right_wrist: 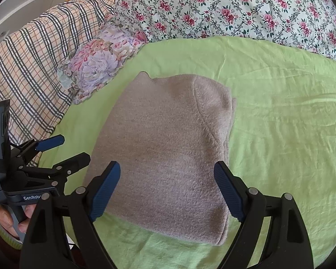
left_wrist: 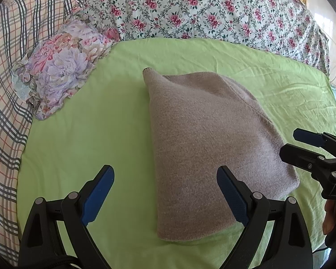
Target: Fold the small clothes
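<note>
A grey-brown knitted garment (left_wrist: 208, 139) lies folded into a compact bundle on the green sheet (left_wrist: 96, 134); one corner sticks out at its far left. My left gripper (left_wrist: 165, 172) hovers open over the garment's near left edge, nothing between its blue pads. In the right wrist view the same garment (right_wrist: 168, 148) fills the middle, and my right gripper (right_wrist: 166, 168) stands open above its near part, holding nothing. Each gripper shows in the other's view: the right gripper (left_wrist: 291, 143) at the right edge, the left gripper (right_wrist: 71, 150) at the left edge, both open and held by a hand.
A small floral pillow (left_wrist: 62, 67) lies left of the garment at the sheet's edge. A plaid blanket (left_wrist: 9, 71) is heaped on the left and a flowered quilt (left_wrist: 212, 9) along the back. Bare green sheet (right_wrist: 280, 123) stretches to the garment's right.
</note>
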Tool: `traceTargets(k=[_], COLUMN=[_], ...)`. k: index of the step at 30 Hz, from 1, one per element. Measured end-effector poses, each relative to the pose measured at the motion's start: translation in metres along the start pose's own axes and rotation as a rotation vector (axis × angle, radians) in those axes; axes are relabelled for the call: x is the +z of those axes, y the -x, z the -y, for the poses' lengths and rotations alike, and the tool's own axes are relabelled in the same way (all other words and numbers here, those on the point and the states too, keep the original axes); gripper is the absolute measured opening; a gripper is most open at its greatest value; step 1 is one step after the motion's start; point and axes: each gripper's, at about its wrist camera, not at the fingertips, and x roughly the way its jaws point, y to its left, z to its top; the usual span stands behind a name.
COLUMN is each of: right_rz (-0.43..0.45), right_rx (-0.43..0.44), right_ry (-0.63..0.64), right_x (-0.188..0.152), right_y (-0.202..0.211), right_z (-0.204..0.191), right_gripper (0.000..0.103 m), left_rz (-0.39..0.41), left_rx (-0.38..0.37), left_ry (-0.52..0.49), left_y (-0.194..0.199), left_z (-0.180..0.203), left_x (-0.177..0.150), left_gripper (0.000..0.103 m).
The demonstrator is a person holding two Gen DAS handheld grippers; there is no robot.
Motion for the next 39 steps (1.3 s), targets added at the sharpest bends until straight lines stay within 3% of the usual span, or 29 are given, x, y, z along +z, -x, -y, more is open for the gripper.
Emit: traceTargets(k=[39], right_rz=[0.008], right_rx=[-0.002], right_ry=[0.003], right_x=[0.023], right_y=[-0.012], right_z=[0.016], right_gripper=[0.086], left_rz=[0.003], left_rx=[0.030], left_ry=[0.008], left_y=[-0.015], left_z=[-0.004], left_x=[0.026], left_gripper=[0.093])
